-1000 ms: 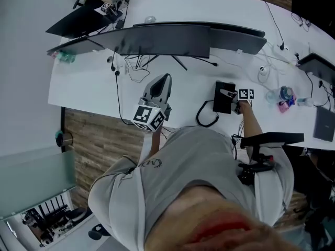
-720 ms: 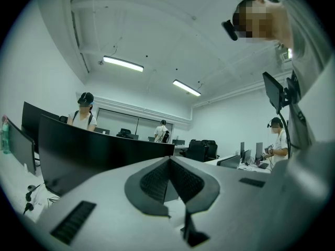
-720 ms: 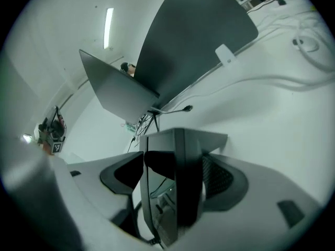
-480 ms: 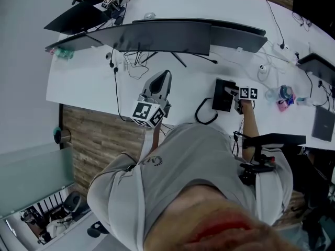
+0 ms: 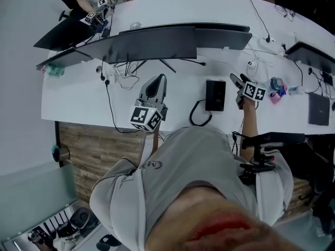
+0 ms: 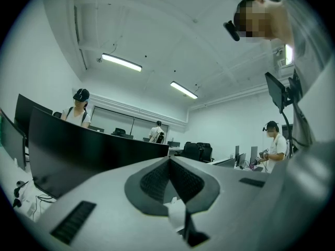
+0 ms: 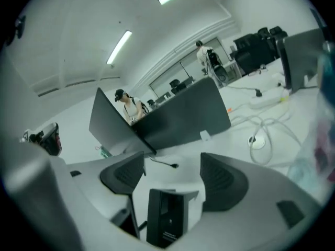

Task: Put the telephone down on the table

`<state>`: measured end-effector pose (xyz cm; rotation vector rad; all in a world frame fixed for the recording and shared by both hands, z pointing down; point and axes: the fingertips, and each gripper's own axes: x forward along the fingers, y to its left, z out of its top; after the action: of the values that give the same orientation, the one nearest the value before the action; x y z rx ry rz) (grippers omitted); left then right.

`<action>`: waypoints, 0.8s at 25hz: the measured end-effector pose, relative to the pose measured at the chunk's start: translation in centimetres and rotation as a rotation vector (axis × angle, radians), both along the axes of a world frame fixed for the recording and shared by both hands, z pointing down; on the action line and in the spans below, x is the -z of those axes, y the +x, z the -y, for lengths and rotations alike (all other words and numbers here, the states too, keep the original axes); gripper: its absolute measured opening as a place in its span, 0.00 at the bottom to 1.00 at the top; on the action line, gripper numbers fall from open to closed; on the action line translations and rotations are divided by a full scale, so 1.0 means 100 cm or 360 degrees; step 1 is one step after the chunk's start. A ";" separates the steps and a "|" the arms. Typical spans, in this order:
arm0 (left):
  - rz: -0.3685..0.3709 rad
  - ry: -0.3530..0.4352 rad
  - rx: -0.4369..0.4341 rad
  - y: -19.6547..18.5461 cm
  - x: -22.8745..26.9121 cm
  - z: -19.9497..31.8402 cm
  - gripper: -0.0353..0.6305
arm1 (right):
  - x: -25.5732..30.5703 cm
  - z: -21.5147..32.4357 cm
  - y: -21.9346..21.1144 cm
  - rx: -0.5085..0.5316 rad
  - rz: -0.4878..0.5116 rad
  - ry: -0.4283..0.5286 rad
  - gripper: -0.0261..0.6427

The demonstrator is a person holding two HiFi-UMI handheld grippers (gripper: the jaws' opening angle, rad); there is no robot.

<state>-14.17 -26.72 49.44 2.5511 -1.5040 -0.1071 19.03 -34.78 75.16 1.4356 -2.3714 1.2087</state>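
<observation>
The black telephone [image 5: 215, 95] lies flat on the white table [image 5: 78, 93], its curled cord [image 5: 196, 115] trailing toward the front edge. My right gripper [image 5: 235, 80] hovers just right of it, open and apart from it. In the right gripper view the telephone [image 7: 167, 221] shows low between the spread jaws of the right gripper [image 7: 172, 174], touching neither pad. My left gripper [image 5: 158, 82] is held over the table left of the telephone. In the left gripper view the left gripper [image 6: 170, 179] is shut on nothing and points level across the room.
Wide dark monitors [image 5: 157, 42] stand behind the telephone, with loose cables [image 5: 125, 69] below them. Small items [image 5: 276, 84] and a laptop [image 5: 318, 109] lie at the right. A chair armrest [image 5: 272, 138] sits under my right arm. Another person [image 5: 94, 4] works at the far left.
The right gripper has let go of the telephone and moved right and away from it. The telephone now lies alone on the table. The left gripper has barely moved.
</observation>
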 end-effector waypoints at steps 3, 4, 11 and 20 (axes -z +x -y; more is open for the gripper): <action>-0.0034 0.0018 -0.0035 0.010 0.004 0.006 0.07 | 0.062 0.011 0.012 -0.0076 -0.0075 0.0210 0.53; -0.0047 0.0027 -0.0046 0.013 0.006 0.008 0.07 | 0.083 0.013 0.013 -0.0090 -0.0107 0.0279 0.53; -0.0118 0.0114 -0.0099 0.029 0.031 0.022 0.07 | 0.221 0.006 -0.009 -0.0105 -0.0207 0.0717 0.53; -0.0182 0.0214 -0.0137 0.042 0.064 0.023 0.07 | 0.319 -0.028 -0.050 -0.0037 -0.0245 0.1031 0.53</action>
<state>-10.00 -29.01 42.99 2.6586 -1.3871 -0.3479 13.99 -32.02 43.30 1.6305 -2.7639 0.3003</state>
